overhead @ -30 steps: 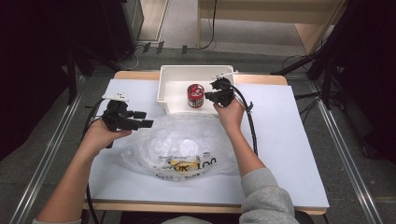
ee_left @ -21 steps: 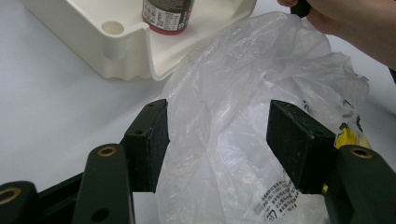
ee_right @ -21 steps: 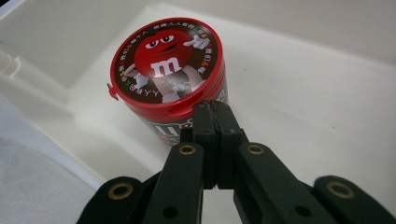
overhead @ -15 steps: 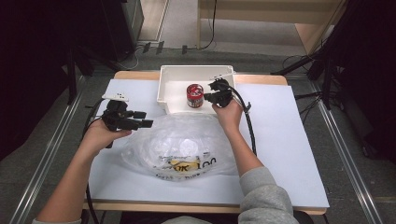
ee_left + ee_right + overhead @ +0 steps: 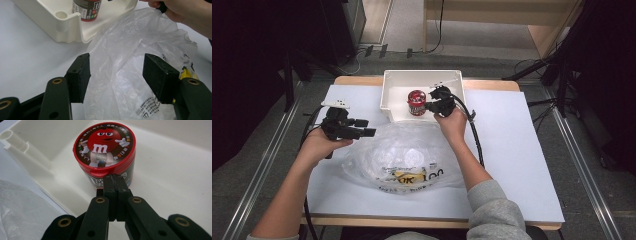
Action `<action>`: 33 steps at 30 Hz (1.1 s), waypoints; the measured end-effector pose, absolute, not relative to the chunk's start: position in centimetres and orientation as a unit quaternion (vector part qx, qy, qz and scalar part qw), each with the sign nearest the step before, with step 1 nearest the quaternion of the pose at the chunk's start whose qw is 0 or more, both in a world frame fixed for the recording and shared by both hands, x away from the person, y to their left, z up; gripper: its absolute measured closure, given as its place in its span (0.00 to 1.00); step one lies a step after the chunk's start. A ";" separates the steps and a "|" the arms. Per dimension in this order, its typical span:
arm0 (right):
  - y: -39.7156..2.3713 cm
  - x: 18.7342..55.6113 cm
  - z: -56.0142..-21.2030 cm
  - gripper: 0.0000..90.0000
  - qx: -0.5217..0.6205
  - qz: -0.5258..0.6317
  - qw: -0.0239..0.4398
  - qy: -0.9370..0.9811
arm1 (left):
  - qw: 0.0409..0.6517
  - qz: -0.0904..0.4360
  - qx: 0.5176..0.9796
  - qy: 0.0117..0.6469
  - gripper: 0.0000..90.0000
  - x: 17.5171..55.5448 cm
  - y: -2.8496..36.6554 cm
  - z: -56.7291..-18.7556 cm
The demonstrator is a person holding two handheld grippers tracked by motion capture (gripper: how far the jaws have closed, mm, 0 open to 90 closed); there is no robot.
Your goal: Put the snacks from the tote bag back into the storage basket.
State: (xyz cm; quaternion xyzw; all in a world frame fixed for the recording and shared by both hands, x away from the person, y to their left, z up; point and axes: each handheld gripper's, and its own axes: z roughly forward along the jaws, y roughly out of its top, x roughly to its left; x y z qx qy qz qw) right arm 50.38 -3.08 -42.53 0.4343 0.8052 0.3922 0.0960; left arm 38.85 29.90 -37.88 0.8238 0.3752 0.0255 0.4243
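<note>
A red-lidded M&M's candy tub [image 5: 416, 101] [image 5: 105, 147] stands upright in a white tray [image 5: 422, 75]. My right gripper [image 5: 427, 106] [image 5: 115, 180] is shut with nothing between its jaws, and its tips rest right at the tub's side below the lid. A crumpled clear plastic bag [image 5: 404, 150] [image 5: 120, 82] with printed packets inside lies on the table in front of the tray. My left gripper [image 5: 368, 128] [image 5: 116, 66] is open at the bag's left end, a fold of bag film lying between its jaws.
White paper [image 5: 512, 150] covers the table top. The tray [image 5: 67, 30] [image 5: 175, 170] has a low front wall with a notch beside the bag. The right hand [image 5: 185, 12] rests against the bag's far edge. Cables trail from both grippers across the table.
My right gripper has edged a little to the left, up to the tub. The left gripper, the bag and the tub have stayed put.
</note>
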 end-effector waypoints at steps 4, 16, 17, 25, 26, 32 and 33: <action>-2.7 50.3 -42.5 1.00 0.427 0.394 0.094 0.808 | 0.424 0.026 0.824 0.375 0.44 38.8 29.9 -37.9; -1.9 50.1 -42.4 1.00 0.419 0.391 0.085 0.815 | 0.423 0.025 0.824 0.375 0.44 38.9 30.0 -37.9; -2.0 50.1 -42.3 1.00 0.420 0.393 0.077 0.814 | 0.424 0.025 0.823 0.376 0.44 38.9 30.0 -37.9; -2.6 49.9 -41.8 0.90 0.420 0.395 0.065 0.815 | 0.422 0.023 0.824 0.378 0.44 39.0 29.9 -38.0; -2.6 49.8 -41.8 0.87 0.420 0.398 0.063 0.813 | 0.421 0.022 0.825 0.377 0.44 39.0 29.9 -38.0; -3.3 49.6 -40.8 0.75 0.416 0.409 0.059 0.810 | 0.419 0.021 0.825 0.379 0.44 39.1 29.8 -38.1; -3.4 49.5 -40.7 0.73 0.415 0.408 0.060 0.811 | 0.418 0.022 0.826 0.378 0.44 39.1 29.8 -38.2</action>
